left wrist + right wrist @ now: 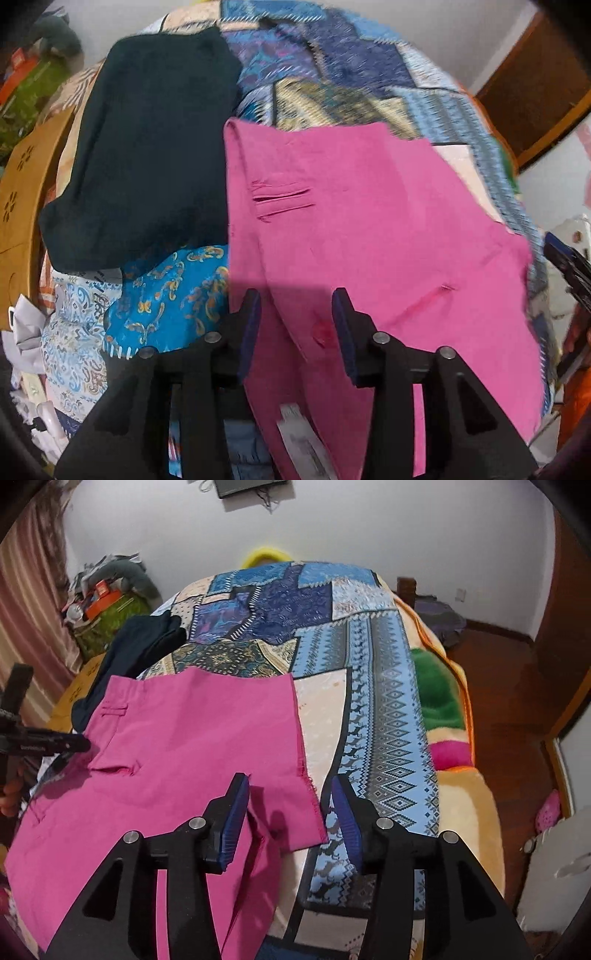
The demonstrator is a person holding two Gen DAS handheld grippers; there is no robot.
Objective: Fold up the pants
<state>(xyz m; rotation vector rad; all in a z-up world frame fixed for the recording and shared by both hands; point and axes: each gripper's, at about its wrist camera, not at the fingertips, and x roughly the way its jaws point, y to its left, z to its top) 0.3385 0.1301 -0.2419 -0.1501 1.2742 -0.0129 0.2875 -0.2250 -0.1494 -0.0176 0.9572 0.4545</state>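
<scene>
Pink pants (pixel 369 229) lie folded on the patchwork bedspread (pixel 332 66); they also show in the right wrist view (pixel 177 760). My left gripper (pixel 295 321) is open, its fingers hovering over the near left edge of the pants, holding nothing. My right gripper (pixel 291 808) is open above the pants' right hemmed corner (pixel 314 827), with the left finger (pixel 236 812) over the pink cloth and the right finger (pixel 347 819) over the bedspread. The left gripper also shows at the left edge of the right wrist view (pixel 44 744).
A dark green garment (pixel 147 147) lies left of the pants, also in the right wrist view (pixel 140 646). A blue patterned cloth (pixel 170 299) lies near the left gripper. A green and orange blanket (pixel 443 701) lies at the bed's right edge. A wooden door (pixel 535 88) stands behind the bed.
</scene>
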